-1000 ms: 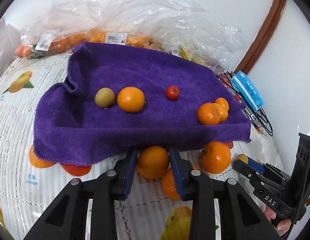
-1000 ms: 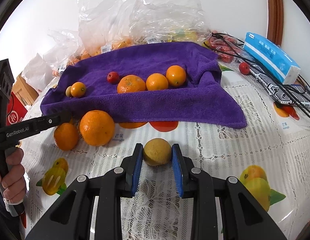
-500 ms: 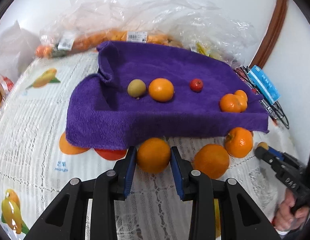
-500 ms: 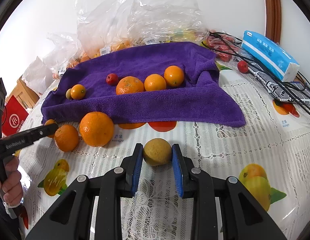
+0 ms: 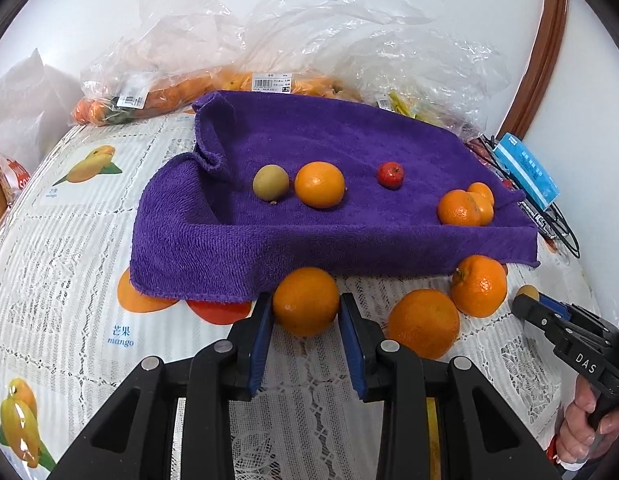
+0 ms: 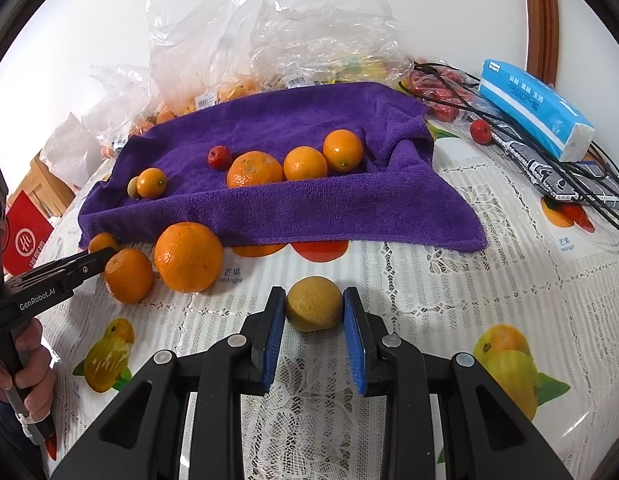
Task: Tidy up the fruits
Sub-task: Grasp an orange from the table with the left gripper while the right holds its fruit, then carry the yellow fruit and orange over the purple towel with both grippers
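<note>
My left gripper (image 5: 305, 300) is shut on an orange (image 5: 305, 310) just off the front hem of the purple towel (image 5: 349, 136). On the towel lie a greenish round fruit (image 5: 270, 182), an orange (image 5: 319, 184), a small red fruit (image 5: 390, 175) and a cluster of mandarins (image 5: 463, 208). Two loose oranges (image 5: 423, 322) (image 5: 479, 286) rest on the tablecloth to the right. My right gripper (image 6: 314, 304) is shut on a yellow-brown fruit (image 6: 314, 310), low over the tablecloth in front of the towel (image 6: 309, 208). The left gripper (image 6: 101, 256) shows at the left of that view.
Clear plastic bags of fruit (image 5: 269, 40) are heaped behind the towel against the wall. A blue tissue pack (image 6: 537, 116), black cables (image 6: 549, 160) and a loose red fruit (image 6: 480, 131) lie at the right. A red box (image 6: 25, 236) stands at the left edge.
My left gripper has drawn leftwards with its orange, away from the two loose oranges, and its view has swung left. The right gripper and its yellow fruit have not moved.
</note>
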The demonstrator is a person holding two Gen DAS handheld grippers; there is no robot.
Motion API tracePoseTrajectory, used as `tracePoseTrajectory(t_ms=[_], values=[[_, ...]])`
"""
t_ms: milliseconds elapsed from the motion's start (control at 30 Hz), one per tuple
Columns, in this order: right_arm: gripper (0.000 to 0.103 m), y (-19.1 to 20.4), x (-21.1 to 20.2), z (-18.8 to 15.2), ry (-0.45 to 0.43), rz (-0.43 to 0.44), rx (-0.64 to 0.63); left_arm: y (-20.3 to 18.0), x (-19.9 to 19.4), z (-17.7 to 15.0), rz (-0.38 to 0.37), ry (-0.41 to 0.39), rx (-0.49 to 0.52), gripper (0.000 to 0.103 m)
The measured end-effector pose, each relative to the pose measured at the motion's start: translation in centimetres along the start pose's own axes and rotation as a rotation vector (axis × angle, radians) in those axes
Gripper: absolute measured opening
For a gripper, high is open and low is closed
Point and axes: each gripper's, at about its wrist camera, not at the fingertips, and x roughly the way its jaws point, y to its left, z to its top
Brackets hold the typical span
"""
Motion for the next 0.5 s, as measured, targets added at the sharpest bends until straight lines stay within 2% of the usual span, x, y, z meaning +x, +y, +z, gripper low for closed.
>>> tracePoseTrajectory(t_ms=[167,500], values=[[0.029,0.1,0.1,0.0,0.001,-0.006,-0.010,0.5,-0.3,-0.2,-0.024,-0.009,-0.026,0.031],[0.029,0.0,-0.1,0.0,-0.005,-0.005,-0.001,-0.3,-1.7,-0.3,-0.070,-0.065,0.012,0.031]])
